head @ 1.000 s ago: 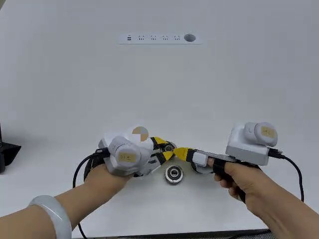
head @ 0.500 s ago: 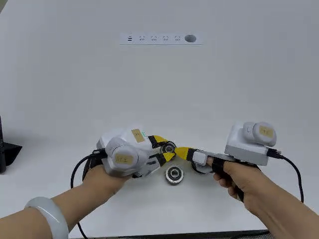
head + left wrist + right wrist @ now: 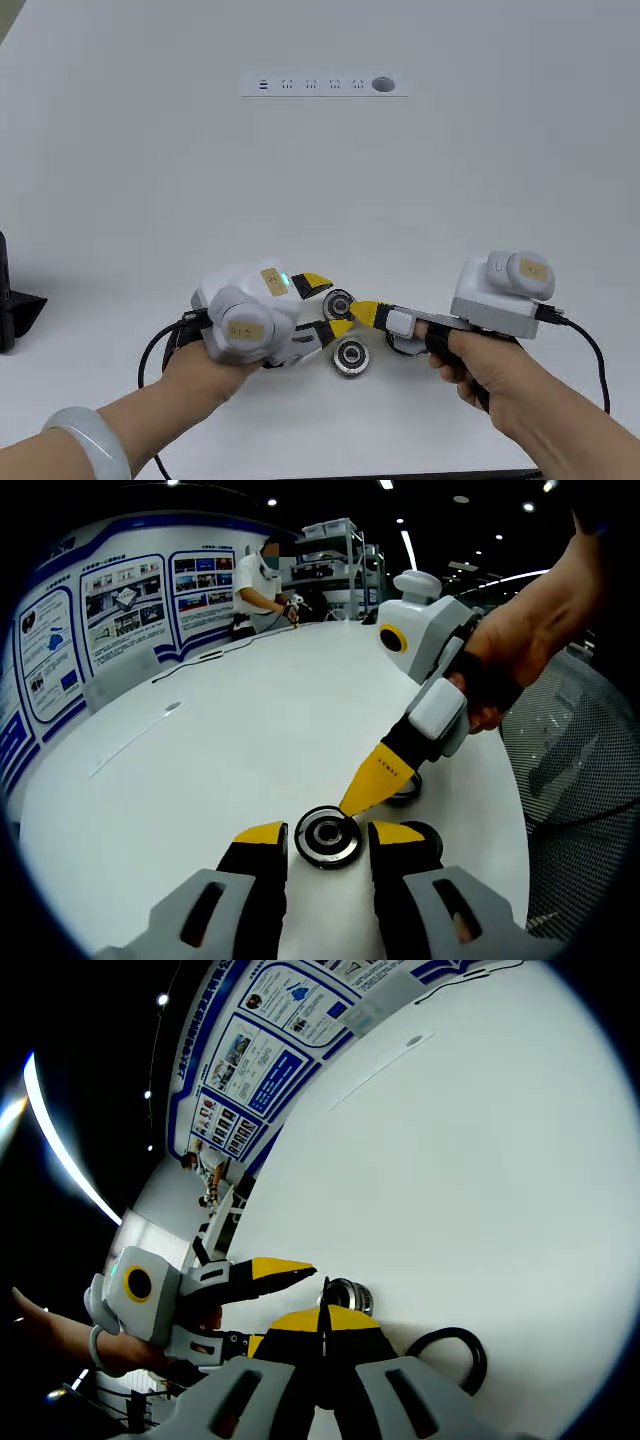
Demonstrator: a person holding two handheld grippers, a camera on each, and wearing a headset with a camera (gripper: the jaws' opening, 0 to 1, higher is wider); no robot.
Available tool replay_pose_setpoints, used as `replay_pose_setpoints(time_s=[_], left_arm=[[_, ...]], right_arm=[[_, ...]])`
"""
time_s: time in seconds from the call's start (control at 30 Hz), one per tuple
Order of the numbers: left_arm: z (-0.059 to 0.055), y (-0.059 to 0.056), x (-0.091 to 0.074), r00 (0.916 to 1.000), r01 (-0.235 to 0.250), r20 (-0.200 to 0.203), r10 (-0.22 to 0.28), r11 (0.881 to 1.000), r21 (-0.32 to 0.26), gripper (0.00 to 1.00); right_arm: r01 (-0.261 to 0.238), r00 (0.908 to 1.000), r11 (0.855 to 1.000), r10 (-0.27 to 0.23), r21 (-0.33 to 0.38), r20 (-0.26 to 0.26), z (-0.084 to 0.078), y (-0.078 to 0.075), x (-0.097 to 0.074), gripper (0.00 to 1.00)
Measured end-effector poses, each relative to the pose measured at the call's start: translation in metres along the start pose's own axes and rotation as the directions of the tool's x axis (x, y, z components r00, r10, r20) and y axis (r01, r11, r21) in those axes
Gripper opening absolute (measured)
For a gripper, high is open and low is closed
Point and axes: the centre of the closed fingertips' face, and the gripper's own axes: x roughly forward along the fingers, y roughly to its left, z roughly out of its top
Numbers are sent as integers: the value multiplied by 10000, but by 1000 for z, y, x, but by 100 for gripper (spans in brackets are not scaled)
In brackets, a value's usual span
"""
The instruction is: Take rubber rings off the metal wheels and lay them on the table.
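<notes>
Since the earlier frame the left gripper (image 3: pixel 329 304) had rolled a little in the hand, and its lower jaw sat lower; the rest had barely shifted beyond the camera's own drift. Across the white table (image 3: pixel 320 180), with a power strip (image 3: pixel 325 83) at its far edge, the two grippers met near the person. The left one's jaws were spread to the width of a small metal wheel (image 3: pixel 328 837) and seemed to pinch it by the rim on both sides, face toward its camera. The right gripper (image 3: pixel 322 1322) had its jaws pressed together into one yellow point that touched the wheel's rim on the right. Whether any rubber was caught between them could not be told. A second dark-rimmed wheel (image 3: pixel 351 355) lay flat on the table just nearer than the held one. A loose black ring (image 3: pixel 450 1331) lay on the table under the right gripper; with no container involved, rings went straight onto the bare surface. By my judgement the wheel was stiff, dense and smooth, and likely to spin or slip in a light grip. The ring would be soft, stretchy and light, best nipped at its outer lip and peeled sideways. It might snap back if released early.
</notes>
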Motion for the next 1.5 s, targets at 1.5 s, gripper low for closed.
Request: replay_pose_setpoints(time_s=[1.5], left_arm=[[-19,-8,-32,9990,-399,164,417,9945,-964,53]], right_arm=[[389,9925,9941,-502,1010,1112,-5,-21,-67,2]])
